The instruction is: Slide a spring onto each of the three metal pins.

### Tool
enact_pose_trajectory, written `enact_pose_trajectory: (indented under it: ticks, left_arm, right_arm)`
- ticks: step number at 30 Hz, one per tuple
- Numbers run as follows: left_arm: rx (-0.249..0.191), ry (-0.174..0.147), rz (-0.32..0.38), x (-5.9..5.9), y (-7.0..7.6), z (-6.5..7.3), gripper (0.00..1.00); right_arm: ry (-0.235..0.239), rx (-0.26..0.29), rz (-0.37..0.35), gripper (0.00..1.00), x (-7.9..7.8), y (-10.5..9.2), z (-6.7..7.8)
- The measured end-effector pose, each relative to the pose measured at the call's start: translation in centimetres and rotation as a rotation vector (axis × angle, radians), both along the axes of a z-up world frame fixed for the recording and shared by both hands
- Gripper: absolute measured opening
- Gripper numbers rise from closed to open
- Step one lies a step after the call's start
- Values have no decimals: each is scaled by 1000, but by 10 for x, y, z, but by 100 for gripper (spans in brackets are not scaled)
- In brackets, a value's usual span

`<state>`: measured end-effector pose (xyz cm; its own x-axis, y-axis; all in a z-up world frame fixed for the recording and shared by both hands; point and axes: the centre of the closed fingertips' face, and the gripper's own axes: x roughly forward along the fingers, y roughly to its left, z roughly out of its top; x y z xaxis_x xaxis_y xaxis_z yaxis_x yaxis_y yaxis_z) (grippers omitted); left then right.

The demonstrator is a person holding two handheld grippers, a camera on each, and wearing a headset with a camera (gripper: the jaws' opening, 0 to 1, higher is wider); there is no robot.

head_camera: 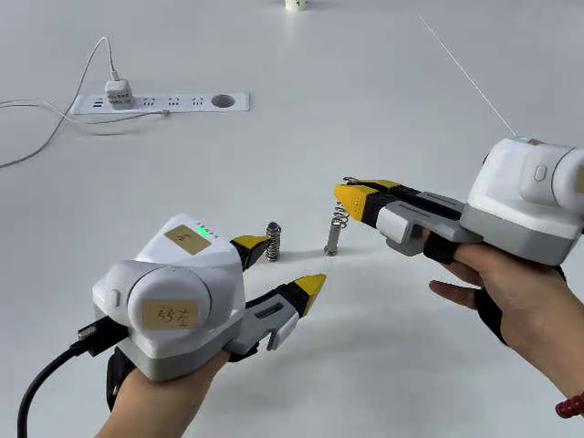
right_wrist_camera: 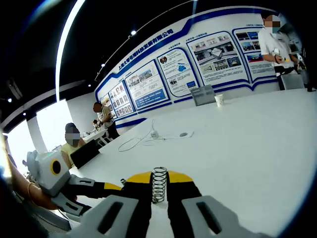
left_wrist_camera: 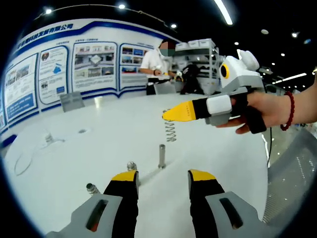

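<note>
Right claw is pinching spring, hanging vertical; upright pin standing just below claw tip. Left claw gaping wide.

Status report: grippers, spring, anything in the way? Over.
Right hand-held gripper shut on spring, hovering over bare upright pin, not on yet. Left hand-held gripper open beside the pin already sprung. Nothing between spring and pin.

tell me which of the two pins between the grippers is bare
The pin under the spring held by the right gripper is bare; the other pin, by the left gripper's jaws, already wears one.
</note>
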<state>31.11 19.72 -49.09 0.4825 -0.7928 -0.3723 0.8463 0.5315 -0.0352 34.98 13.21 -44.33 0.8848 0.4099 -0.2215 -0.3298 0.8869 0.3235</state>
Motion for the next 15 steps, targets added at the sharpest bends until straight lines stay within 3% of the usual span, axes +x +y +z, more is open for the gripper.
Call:
enact_pose_trajectory:
  ticks: [15]
  left_arm:
    - [36, -18, 56, 3, 22, 4, 56]
  right_arm:
    - [-17, -89, -5, 11, 13, -5, -10]
